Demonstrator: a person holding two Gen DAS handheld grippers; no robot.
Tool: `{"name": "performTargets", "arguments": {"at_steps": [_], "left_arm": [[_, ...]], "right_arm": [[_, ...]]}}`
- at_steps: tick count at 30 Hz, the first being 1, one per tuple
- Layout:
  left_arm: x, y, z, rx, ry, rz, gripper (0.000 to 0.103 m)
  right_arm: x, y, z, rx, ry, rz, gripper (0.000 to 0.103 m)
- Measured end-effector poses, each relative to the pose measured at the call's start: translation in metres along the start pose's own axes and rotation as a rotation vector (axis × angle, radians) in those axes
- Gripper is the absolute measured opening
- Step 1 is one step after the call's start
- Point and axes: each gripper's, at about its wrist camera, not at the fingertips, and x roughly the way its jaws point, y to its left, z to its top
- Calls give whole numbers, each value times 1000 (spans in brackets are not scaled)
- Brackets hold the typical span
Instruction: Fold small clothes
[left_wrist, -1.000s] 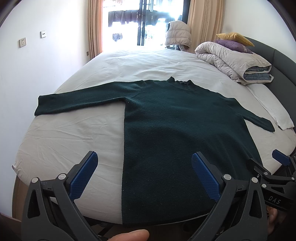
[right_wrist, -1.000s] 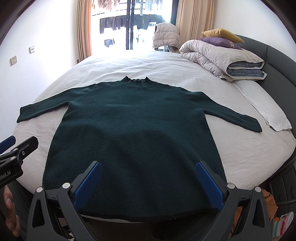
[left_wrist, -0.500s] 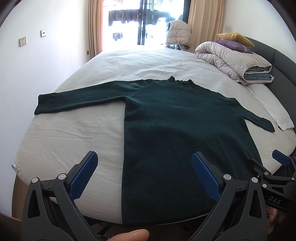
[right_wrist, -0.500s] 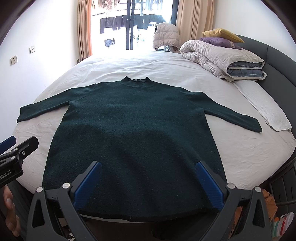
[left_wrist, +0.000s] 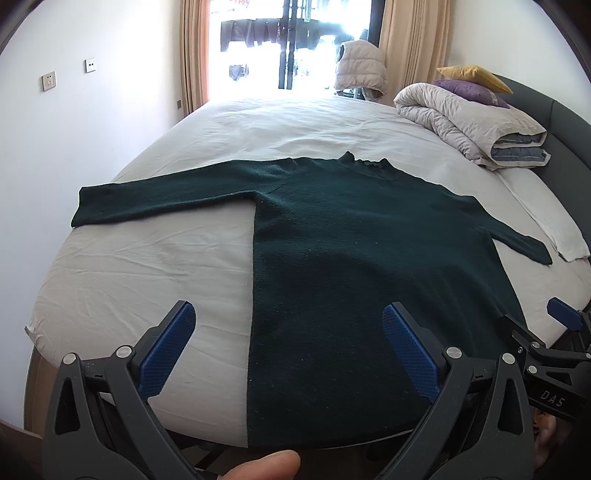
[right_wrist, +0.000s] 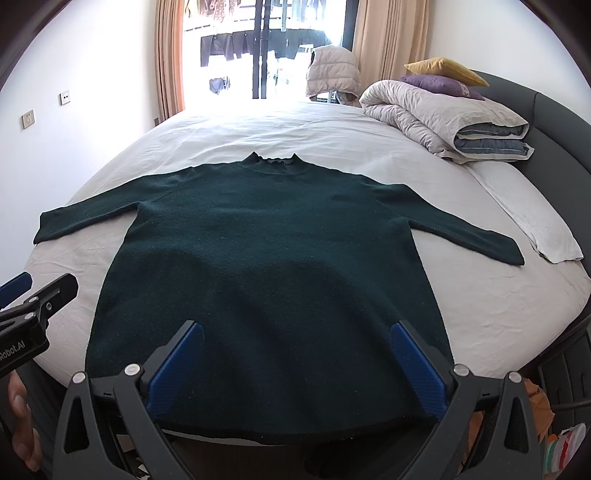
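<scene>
- Left gripper (left_wrist: 288, 350): jaws spread, empty, above the bed's (left_wrist: 147, 266) near edge.
- Dark green sweater (right_wrist: 273, 266): flat, sleeves outstretched, hem at near edge; no fold made, all folding remains.
- Right gripper (right_wrist: 295, 365): jaws spread, empty, over the hem.

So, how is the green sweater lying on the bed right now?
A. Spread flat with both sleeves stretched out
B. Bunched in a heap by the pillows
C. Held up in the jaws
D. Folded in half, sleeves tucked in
A: the sweater lies flat on the bed, both sleeves out sideways, both grippers' jaws open and empty.
</scene>
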Motion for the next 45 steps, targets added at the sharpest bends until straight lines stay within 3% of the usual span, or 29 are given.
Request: {"name": "performTargets", "arguments": {"at_steps": [8,14,16,20,27,32,40,42,43,45], "left_arm": [[6,26,6,-63,-19,-28,103],[25,93,28,-221,-72,-208,103],[35,123,39,-290,-103,-277,103],[54,183,65,-377,-124,-212,103],[126,323,80,-827,-143,-363,103],[172,395,64,-1094,-144,-385,102],[210,423,74,-1131,-204,-376,101],[219,430,80,-1139,-207,-378,88],[222,414,77,-1142,-199,-374,81],[235,421,78,-1167,-181,-369,47]], "right_arm": [[4,5,5,-15,5,-3,103],[12,20,21,-60,-11,29,103],[14,26,31,-72,-30,68,103],[24,40,55,-71,-51,191,103],[54,63,86,-7,-61,404,98],[81,78,100,43,-18,513,88],[111,98,99,69,27,570,82],[112,99,97,68,29,577,79],[112,99,98,63,25,576,79],[110,95,96,67,17,576,78]]}}
